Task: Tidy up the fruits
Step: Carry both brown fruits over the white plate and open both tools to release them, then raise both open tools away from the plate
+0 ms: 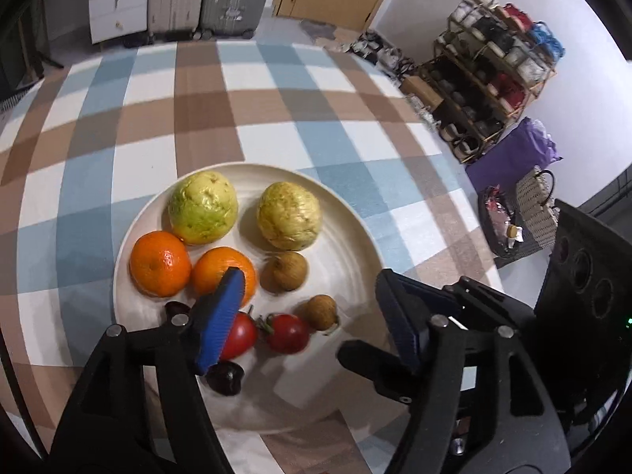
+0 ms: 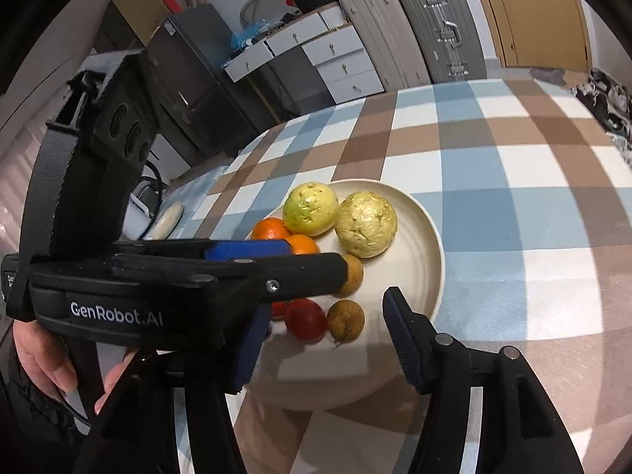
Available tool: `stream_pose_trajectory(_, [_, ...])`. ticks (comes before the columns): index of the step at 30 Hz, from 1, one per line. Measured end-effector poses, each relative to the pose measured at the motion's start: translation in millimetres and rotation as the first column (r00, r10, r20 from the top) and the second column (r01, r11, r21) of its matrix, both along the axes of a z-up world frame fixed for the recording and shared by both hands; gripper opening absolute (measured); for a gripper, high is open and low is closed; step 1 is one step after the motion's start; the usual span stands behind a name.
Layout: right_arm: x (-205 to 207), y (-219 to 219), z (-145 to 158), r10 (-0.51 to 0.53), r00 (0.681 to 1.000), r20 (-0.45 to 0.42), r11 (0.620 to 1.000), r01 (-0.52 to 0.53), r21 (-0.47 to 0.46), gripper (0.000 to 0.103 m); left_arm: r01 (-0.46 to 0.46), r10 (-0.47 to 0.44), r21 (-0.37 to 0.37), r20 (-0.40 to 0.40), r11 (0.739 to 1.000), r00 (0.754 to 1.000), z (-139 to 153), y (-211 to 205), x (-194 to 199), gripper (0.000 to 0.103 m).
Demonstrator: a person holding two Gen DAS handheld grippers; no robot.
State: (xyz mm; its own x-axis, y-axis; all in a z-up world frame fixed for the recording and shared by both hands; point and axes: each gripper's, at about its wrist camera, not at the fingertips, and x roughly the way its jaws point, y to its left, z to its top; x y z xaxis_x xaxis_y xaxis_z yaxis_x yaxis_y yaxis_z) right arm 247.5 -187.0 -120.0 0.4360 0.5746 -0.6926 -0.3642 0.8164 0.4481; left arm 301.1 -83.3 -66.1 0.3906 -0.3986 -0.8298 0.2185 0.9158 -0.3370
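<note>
A cream plate (image 1: 355,245) (image 2: 422,237) on the checked tablecloth holds two yellow-green guavas (image 1: 203,207) (image 2: 365,223), two oranges (image 1: 160,264) (image 2: 270,229), two brown longans (image 1: 285,270) (image 2: 346,320), two red tomatoes (image 1: 287,332) (image 2: 306,320) and dark cherries (image 1: 226,378). My left gripper (image 1: 312,316) is open and empty, hovering over the plate's near side. My right gripper (image 2: 320,339) is open and empty at the plate's near edge. The left gripper's body (image 2: 177,276) crosses the right wrist view and hides part of the fruit.
The checked table (image 1: 276,118) extends beyond the plate. A shoe rack (image 1: 489,79), purple bag (image 1: 513,154) and basket (image 1: 537,205) stand off the right edge. Suitcases (image 2: 414,27), white drawers (image 2: 335,59) and a door are at the back.
</note>
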Motion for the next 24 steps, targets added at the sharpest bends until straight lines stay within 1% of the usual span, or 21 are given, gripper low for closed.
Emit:
stream_pose_trajectory(2, [-10, -5, 6, -0.01, 1.0, 0.018, 1.0, 0.01, -0.003, 0.072, 0.008, -0.008, -0.003, 0.013, 1.0, 1.0, 8, 1, -9, 0.068])
stream_pose_trajectory(4, [-22, -10, 11, -0.016, 0.999, 0.039, 1.0, 0.017, -0.014, 0.075, 0.019, -0.019, -0.002, 0.036, 1.0, 0.999, 18, 0, -20, 0.068])
stream_pose_trajectory(8, [-49, -22, 20, -0.039, 0.997, 0.062, 0.999, 0.04, -0.03, 0.076, 0.028, -0.026, -0.01, 0.094, 1.0, 0.995, 41, 1, -47, 0.069])
stream_pose_trajectory(9, [-55, -26, 22, -0.05, 0.996, 0.068, 0.998, 0.052, -0.028, 0.078, 0.023, -0.022, -0.013, 0.116, 1.0, 0.993, 49, 2, -56, 0.069])
stream_pose_trajectory(11, [-69, -34, 29, -0.084, 0.993, 0.08, 0.996, 0.087, -0.032, 0.087, 0.0, 0.004, -0.023, 0.166, 1.0, 0.986, 63, 7, -76, 0.069])
stream_pose_trajectory(12, [-75, -38, 32, -0.099, 0.991, 0.089, 0.994, 0.102, -0.031, 0.09, -0.02, 0.024, -0.026, 0.197, 0.999, 0.98, 71, 10, -89, 0.07])
stream_pose_trajectory(13, [-82, -40, 37, -0.11, 0.988, 0.104, 0.993, 0.114, -0.028, 0.092, -0.036, 0.042, -0.03, 0.224, 0.999, 0.974, 78, 13, -102, 0.073])
stream_pose_trajectory(14, [-89, -42, 42, -0.119, 0.985, 0.121, 0.992, 0.123, -0.028, 0.094, -0.044, 0.05, -0.032, 0.243, 0.999, 0.969, 83, 15, -109, 0.08])
stream_pose_trajectory(16, [-104, -43, 54, -0.138, 0.976, 0.167, 0.989, 0.144, -0.021, 0.098, -0.094, 0.094, -0.014, 0.314, 0.995, 0.945, 98, 22, -136, 0.086])
stream_pose_trajectory(17, [-109, -45, 59, -0.145, 0.972, 0.183, 0.989, 0.15, -0.017, 0.099, -0.115, 0.11, -0.006, 0.332, 0.993, 0.937, 103, 25, -144, 0.089])
stream_pose_trajectory(18, [-114, -44, 64, -0.152, 0.967, 0.204, 0.987, 0.157, -0.009, 0.099, -0.157, 0.142, 0.012, 0.361, 0.988, 0.922, 109, 29, -158, 0.092])
stream_pose_trajectory(20, [-126, -45, 72, -0.165, 0.958, 0.236, 0.986, 0.162, 0.033, 0.1, -0.192, 0.171, 0.011, 0.409, 0.981, 0.897, 118, 34, -178, 0.101])
stream_pose_trajectory(22, [-137, -47, 79, -0.184, 0.947, 0.262, 0.982, 0.165, 0.094, 0.101, -0.211, 0.181, 0.014, 0.46, 0.977, 0.87, 127, 38, -197, 0.102])
stream_pose_trajectory(24, [-148, -46, 87, -0.21, 0.933, 0.292, 0.977, 0.189, 0.097, 0.102, -0.229, 0.175, 0.044, 0.515, 0.972, 0.839, 134, 39, -218, 0.102])
